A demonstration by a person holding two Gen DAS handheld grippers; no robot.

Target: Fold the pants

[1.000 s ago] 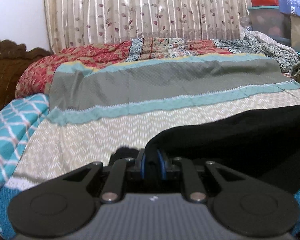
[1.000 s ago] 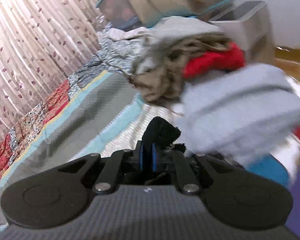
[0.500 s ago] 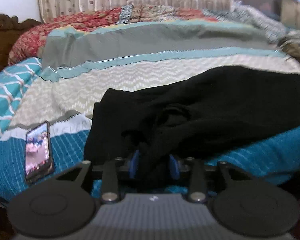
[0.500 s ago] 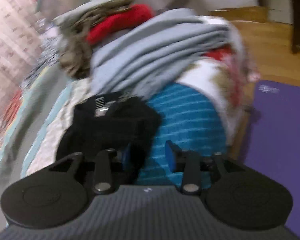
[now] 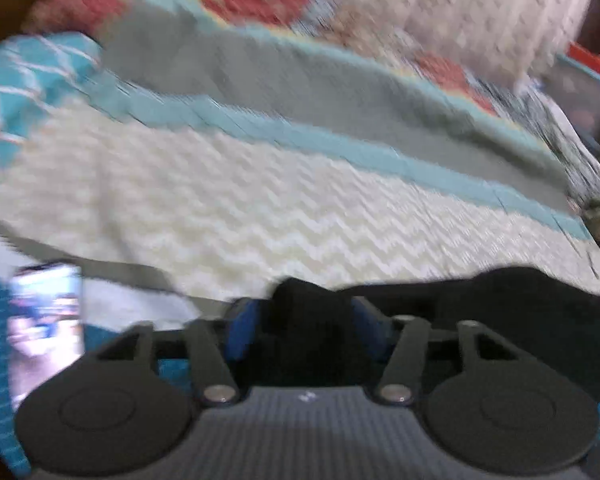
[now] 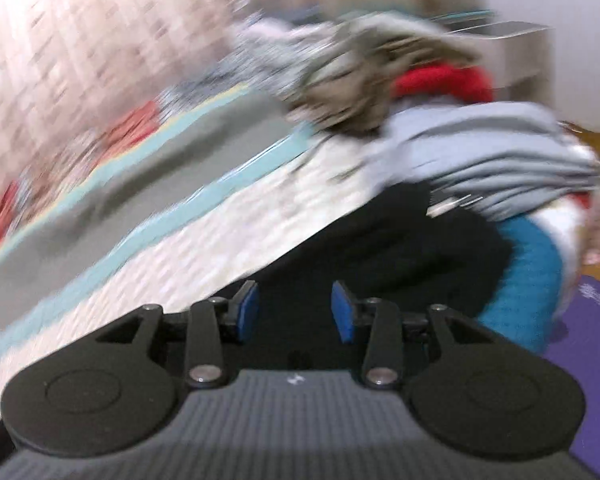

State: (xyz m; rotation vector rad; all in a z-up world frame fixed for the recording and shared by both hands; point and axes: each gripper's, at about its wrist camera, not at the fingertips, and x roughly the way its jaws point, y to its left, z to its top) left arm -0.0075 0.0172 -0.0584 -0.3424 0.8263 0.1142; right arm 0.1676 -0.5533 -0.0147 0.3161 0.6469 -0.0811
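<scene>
The black pants (image 5: 520, 312) lie on the bed near its front edge. In the left wrist view my left gripper (image 5: 306, 330) has its blue pads wide apart with a bunch of black pants cloth between them. In the right wrist view my right gripper (image 6: 296, 312) is open, its blue pads apart, just over the black pants (image 6: 412, 256), which stretch toward the clothes pile. Both views are blurred by motion.
A phone (image 5: 46, 320) with a lit screen lies on the bed at the left. A pile of clothes, grey (image 6: 500, 156), red and brown, sits at the bed's right end. A purple mat (image 6: 592, 320) lies on the floor beside the bed.
Both grippers went from shut on the pants to open, laying the pants on the bed. The left gripper's pads have spread wider. Both cameras are swinging.
</scene>
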